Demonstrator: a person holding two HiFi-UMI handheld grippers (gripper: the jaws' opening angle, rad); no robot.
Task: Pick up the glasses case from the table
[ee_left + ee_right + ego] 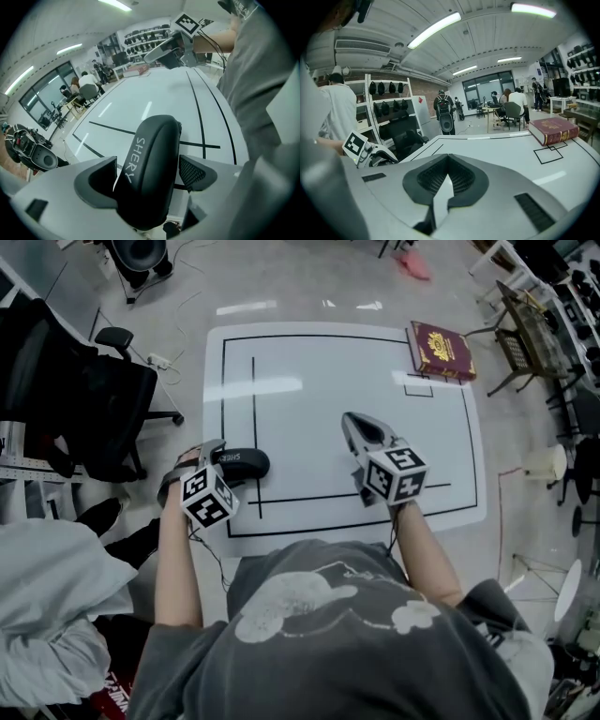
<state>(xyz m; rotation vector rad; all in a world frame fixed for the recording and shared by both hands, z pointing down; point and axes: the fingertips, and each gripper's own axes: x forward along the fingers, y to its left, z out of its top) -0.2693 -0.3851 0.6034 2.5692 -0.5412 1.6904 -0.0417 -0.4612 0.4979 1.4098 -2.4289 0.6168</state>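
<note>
Closest to me, my left claw is tipped down over the near left part of the table with its jaws spread as wide as I see them go, and the glasses case lies lengthwise in the gap between them. The case is dark and rounded and rests flat on the white top, beside one of the black lines marked there. In the left gripper view a sliver of table shows between the case and the meshed pad on one side, so I judge that nothing is squeezed yet. The approach looks done: the claw is placed around the case. The closing and the lift are what remain. A little farther out, my right claw hangs above the middle of the table with its tips pressed together and nothing between them, so it takes no part in this grab. At the far right corner a dark red book lies well apart from the case and out of the way of the lift.
</note>
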